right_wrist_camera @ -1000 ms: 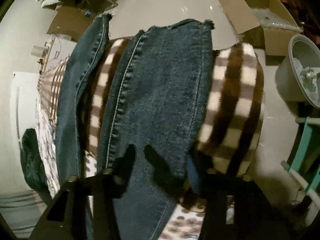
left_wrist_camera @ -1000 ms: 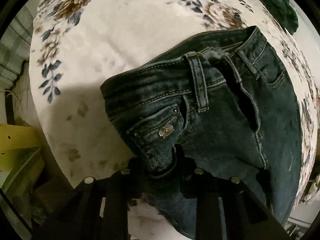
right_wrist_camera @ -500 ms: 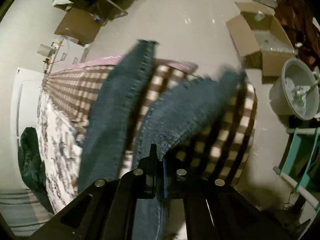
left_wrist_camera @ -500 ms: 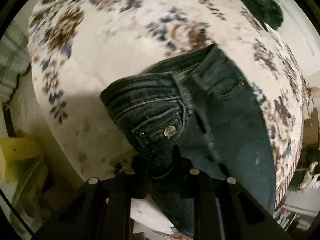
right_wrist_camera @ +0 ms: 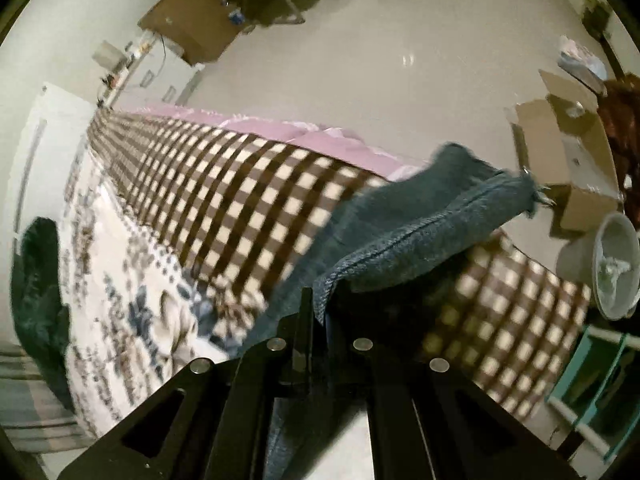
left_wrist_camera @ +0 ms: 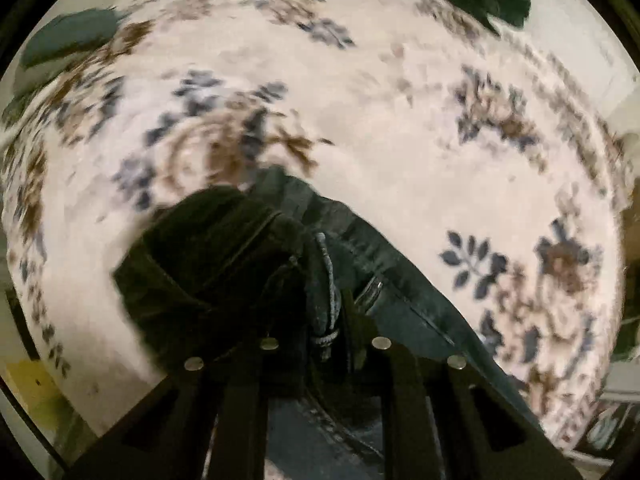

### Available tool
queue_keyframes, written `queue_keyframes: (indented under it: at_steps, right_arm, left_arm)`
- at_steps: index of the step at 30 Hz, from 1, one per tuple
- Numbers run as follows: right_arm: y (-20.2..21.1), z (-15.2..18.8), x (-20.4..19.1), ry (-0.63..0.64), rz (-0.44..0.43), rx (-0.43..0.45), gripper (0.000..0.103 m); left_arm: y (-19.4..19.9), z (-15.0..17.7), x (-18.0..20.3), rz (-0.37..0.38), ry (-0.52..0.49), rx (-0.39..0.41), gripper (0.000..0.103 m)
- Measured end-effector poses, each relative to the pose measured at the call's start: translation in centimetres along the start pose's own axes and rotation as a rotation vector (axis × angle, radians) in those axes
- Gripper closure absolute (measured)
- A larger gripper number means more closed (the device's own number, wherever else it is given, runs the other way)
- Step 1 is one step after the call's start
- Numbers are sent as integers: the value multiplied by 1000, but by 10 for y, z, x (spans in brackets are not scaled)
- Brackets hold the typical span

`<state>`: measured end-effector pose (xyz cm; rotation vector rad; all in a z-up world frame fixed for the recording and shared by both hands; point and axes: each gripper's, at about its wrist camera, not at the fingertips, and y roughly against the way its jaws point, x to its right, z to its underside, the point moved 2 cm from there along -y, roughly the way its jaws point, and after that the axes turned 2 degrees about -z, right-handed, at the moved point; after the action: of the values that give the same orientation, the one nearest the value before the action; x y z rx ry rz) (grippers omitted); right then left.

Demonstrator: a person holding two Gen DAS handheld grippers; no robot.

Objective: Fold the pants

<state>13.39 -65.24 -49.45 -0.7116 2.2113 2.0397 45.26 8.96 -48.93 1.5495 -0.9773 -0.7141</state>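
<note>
A: Where are the jeans [left_wrist_camera: 248, 272]?
B: Bunched at lower centre over the floral bedspread [left_wrist_camera: 400, 128], the left gripper [left_wrist_camera: 326, 328] closing on the waistband.
A: And the right gripper [right_wrist_camera: 318, 320]?
B: Clenched on a leg [right_wrist_camera: 420, 240] above the checked blanket [right_wrist_camera: 248, 200].

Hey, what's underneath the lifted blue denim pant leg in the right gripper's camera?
Under the blue denim pant leg, pinched in the right gripper, lies the brown-and-cream checked blanket. The denim and its shadow cover the blanket directly below.
</note>
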Motion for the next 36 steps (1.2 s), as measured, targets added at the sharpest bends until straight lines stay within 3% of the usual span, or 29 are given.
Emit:
queue_keyframes:
  at_steps: [3,5,8,9,11,13,14,19,25,28,29,30,32,36]
  right_arm:
    - [-35,-12,-23,37,44,-24,98]
    - [-62,-22,-33,67,53,-88,98]
    - [-83,-30,-35,90,37,-195,75]
    - [-82,-31,-34,91,13,-215,64]
    - [-68,-32,-27,93,-55,-239,53]
    - [-45,-32,-14,103,-91,-234,46]
    - [-34,-32,-6,103,-110,-231,44]
    - [-6,-40,43,57,-96,-201,39]
    - [-41,-59,90,-102,-79,-166,39]
    - [-62,-68,90,-133,-108,-121,40]
    - [-67,-71,92,-155,-123,-85,46]
    - [-69,-73,93,-168,-132,-64,73]
    - [-68,-76,89,-131,-76,-45,95]
    - [-36,-78,84,-85,-60,10,97]
  left_arm:
    - [-26,-8,15,-40,-24,-26,91]
    - [-34,-13,17,-50,-14,-46,88]
    - [-23,-13,11,-19,14,-57,84]
    - [-17,-11,9,-2,20,-51,81]
    - [-1,-4,0,42,46,-49,74]
    - [13,5,-10,75,85,-52,50]
    - [18,10,-14,86,100,-46,45]
    - [34,34,-11,93,120,-21,42]
    - [41,49,19,59,19,9,42]
    - [39,52,30,38,-24,19,42]
    - [38,52,33,30,-34,23,42]
    - [35,52,35,19,-44,27,42]
    - [27,54,39,-10,-64,29,42]
    - [10,57,48,-42,-109,22,42]
